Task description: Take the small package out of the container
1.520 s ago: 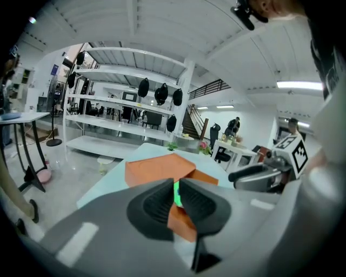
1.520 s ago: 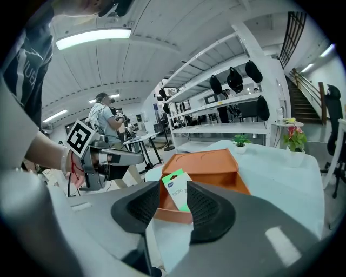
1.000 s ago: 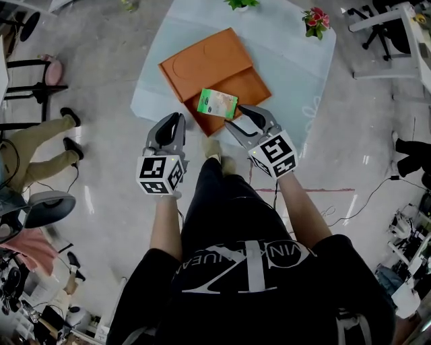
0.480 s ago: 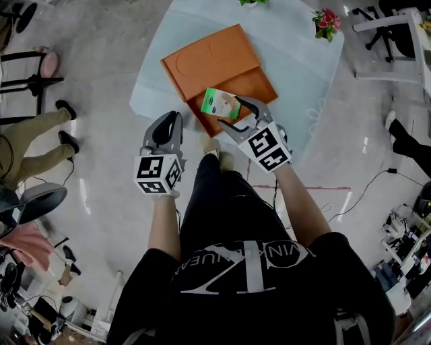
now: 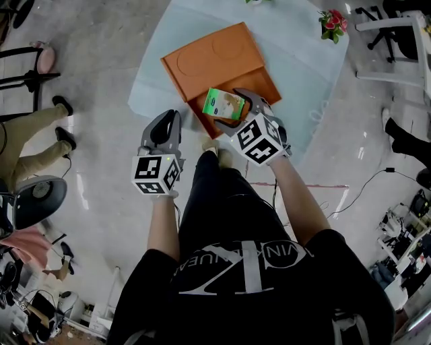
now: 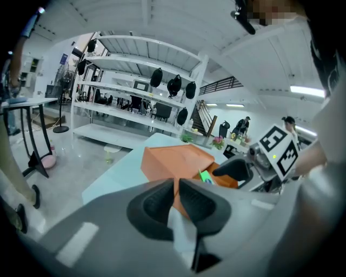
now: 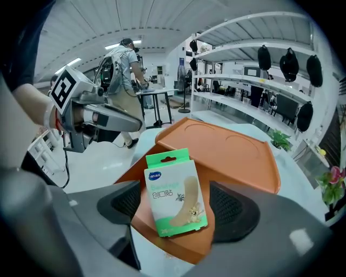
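Observation:
A small green package (image 5: 223, 104) (image 7: 175, 195) stands upright at the near edge of the orange container (image 5: 262, 84) (image 7: 238, 151), whose lid (image 5: 209, 60) lies open behind it. My right gripper (image 5: 232, 112) (image 7: 175, 208) reaches over that edge. Its jaws are opening and stand either side of the package, with the pads beside it rather than pressing on it. My left gripper (image 5: 167, 125) (image 6: 175, 200) hangs left of the container, off the table's near edge, shut and holding nothing. The package (image 6: 205, 176) and the right gripper's dark finger (image 6: 238, 170) show in the left gripper view.
The container rests on a pale blue table (image 5: 296, 47) with a red flower pot (image 5: 335, 20) at its far right corner. A seated person's legs (image 5: 34, 135) and a chair are at the left. Cables (image 5: 377, 182) lie on the floor at the right.
My right gripper has swung left up to the package and its jaws have widened around it. The package stands more upright. My left gripper has hardly moved.

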Available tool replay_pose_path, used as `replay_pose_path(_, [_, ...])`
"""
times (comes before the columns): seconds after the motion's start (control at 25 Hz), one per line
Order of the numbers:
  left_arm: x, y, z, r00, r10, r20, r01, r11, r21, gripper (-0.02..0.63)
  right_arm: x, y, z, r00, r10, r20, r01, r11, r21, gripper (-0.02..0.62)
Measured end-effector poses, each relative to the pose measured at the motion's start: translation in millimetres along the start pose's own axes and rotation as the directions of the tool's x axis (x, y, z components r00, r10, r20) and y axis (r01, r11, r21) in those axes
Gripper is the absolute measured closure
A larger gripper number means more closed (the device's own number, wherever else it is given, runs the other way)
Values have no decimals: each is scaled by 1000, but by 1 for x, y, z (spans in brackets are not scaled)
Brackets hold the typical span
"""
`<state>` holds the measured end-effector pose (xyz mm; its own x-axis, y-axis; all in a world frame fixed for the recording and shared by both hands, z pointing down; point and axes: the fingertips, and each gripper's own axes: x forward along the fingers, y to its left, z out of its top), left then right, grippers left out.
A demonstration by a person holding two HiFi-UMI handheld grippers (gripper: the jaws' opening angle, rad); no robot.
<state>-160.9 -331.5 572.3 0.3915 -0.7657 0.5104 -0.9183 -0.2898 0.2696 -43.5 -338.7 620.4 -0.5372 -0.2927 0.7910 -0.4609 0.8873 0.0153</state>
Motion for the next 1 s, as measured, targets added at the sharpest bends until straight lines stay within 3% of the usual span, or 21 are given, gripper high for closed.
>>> replay_pose_path(0.48, [3, 9, -7, 1000, 0, -11, 0, 1000, -24, 606, 22, -2, -7, 993, 57, -102, -61, 998, -33, 196])
replay_pose_path(1.0, [6, 10, -13, 1000, -3, -6, 3, 999, -33, 606, 21, 2, -6, 994, 61, -93, -75, 983, -165, 230])
